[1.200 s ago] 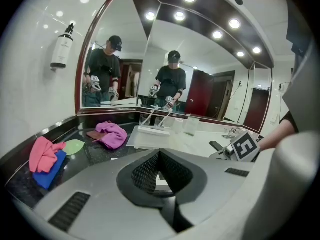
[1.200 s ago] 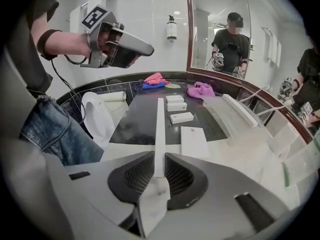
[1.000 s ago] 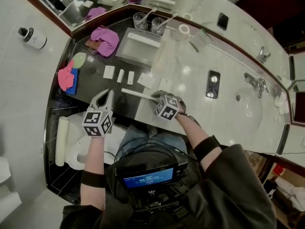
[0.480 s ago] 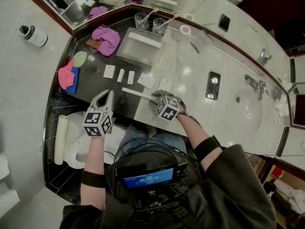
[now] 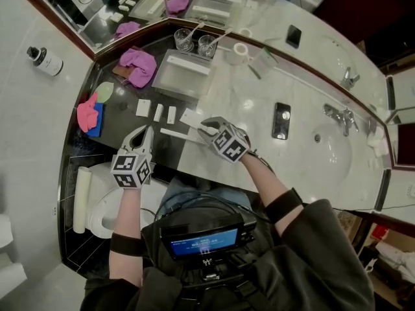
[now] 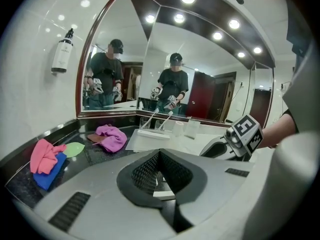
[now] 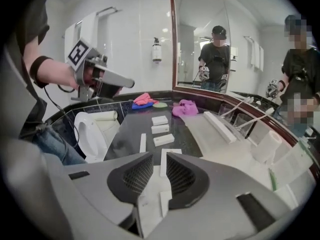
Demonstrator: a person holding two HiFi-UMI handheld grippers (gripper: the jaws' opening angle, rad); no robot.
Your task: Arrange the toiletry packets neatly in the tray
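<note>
The tray (image 5: 174, 80) sits at the back of the counter. One long white packet (image 5: 189, 63) lies inside it, along its far side. The other packets are outside the tray, on the side nearer the person. Three small packets (image 5: 158, 112) lie in a row on the dark counter (image 5: 126, 125). A flat square packet (image 5: 191, 116) lies just to the right of that row. A long thin packet (image 5: 174, 133) lies farther from the tray than all of these.

The person's right arm reaches forward toward the tray. The right gripper (image 5: 203, 127) hangs above the counter and tips down, with its nose just by the flat square packet. Its jaws have just been closing, but a small gap is left between them. The square packet shows through the gap, down on the counter, and the jaws squeeze nothing.

The left arm is stretched straight out and is farther from the tray than the right one. The left gripper (image 5: 148, 132) slants down over the dark counter, near the left end of the long thin packet. Its jaws are pressed together with nothing in them.
</note>
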